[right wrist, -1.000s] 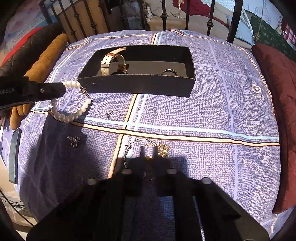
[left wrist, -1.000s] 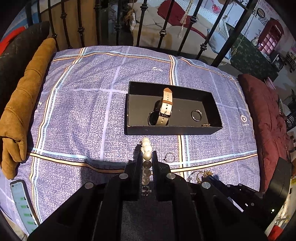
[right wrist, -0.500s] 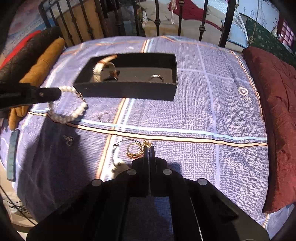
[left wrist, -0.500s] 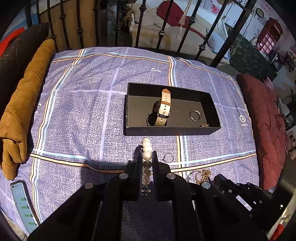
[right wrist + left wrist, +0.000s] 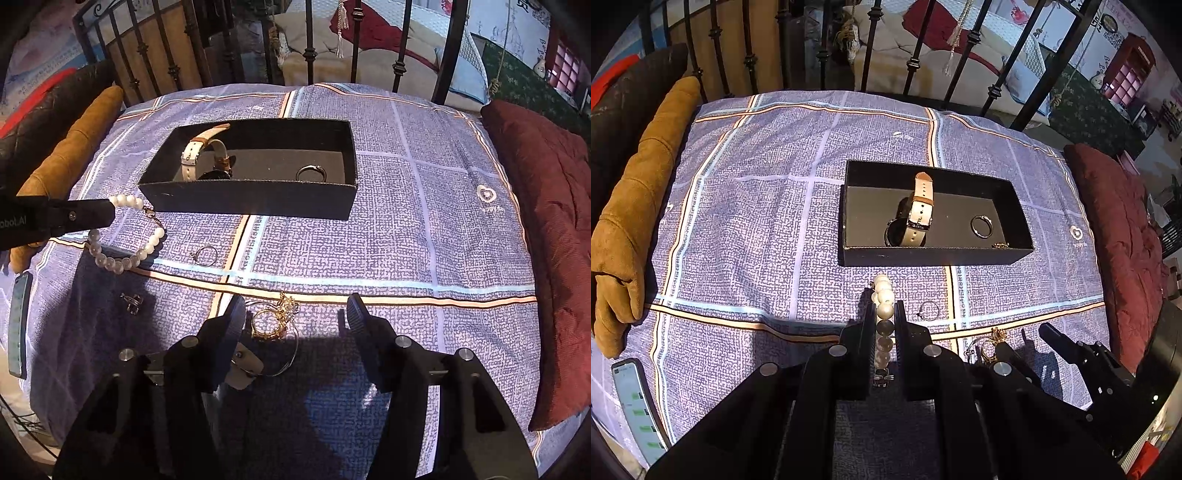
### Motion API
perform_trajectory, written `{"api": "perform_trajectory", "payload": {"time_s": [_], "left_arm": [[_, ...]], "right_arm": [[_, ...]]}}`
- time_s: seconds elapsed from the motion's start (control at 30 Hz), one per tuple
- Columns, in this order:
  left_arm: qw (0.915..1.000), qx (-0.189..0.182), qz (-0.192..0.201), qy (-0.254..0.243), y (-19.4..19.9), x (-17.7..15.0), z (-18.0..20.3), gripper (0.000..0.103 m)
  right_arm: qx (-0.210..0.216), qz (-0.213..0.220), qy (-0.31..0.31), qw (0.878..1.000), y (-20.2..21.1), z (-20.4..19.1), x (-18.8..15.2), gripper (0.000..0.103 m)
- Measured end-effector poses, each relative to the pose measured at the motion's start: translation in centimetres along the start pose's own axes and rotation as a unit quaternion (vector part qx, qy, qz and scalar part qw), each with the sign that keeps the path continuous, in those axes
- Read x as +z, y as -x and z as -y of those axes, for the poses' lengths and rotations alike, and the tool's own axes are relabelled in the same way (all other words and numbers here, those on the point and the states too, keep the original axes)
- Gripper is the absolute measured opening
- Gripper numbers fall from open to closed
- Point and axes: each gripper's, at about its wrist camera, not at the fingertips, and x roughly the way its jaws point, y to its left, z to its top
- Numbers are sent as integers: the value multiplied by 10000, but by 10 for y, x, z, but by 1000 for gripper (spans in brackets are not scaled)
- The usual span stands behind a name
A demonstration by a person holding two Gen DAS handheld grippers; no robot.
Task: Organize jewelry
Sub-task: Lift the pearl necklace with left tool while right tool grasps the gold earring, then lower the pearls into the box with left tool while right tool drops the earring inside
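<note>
Both wrist views look forward and down along their fingers, sharing the black box (image 5: 934, 254) (image 5: 251, 201) on the bedspread (image 5: 757, 229) (image 5: 424, 229).

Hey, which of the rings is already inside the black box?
The plain silver ring lying flat on the floor of the black box, right of the watch. The thin ring and the gold rings lie on the bedspread.

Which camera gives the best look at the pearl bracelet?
The right wrist view. There the pearl bracelet shows almost whole, hanging as a loop from the left tool near the black box. In the left wrist view the bracelet shows only as a short column of beads pinched between that tool's fingers.
</note>
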Motion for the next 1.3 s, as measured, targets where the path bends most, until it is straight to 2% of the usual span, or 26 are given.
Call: {"api": "perform_trajectory", "payload": {"time_s": [0.03,0.1,0.13,0.17,0.27,0.43,0.67,0.87,1.3], "left_arm": [[10000,5,-14,-1,-1,0,0,9],[10000,8,-57,-16,-4,-1,0,9],[10000,13,-91,-29,-6,-1,1,9],[9999,12,-142,-41,-9,-3,1,9],[9994,27,-328,-53,-18,-10,2,9],[9997,-106,-215,-11,-6,-10,1,9],[9999,-127,-41,-51,12,6,6,9],[9998,-133,11,-140,18,19,16,9],[9985,86,419,-329,31,62,31,9]], "right_arm": [[34,-47,-1,10000,-3,-1,0,53],[112,-190,-17,9998,-13,-3,0,34],[130,-248,-28,9996,-17,-4,0,31],[129,-292,-28,9995,-21,-5,0,19],[147,-292,-31,9995,-22,-6,0,16],[202,-65,68,9998,3,-8,4,16],[309,208,-7,9993,30,-8,21,16],[349,576,0,9977,43,-7,51,17],[227,943,82,9952,42,1,94,17]]}}
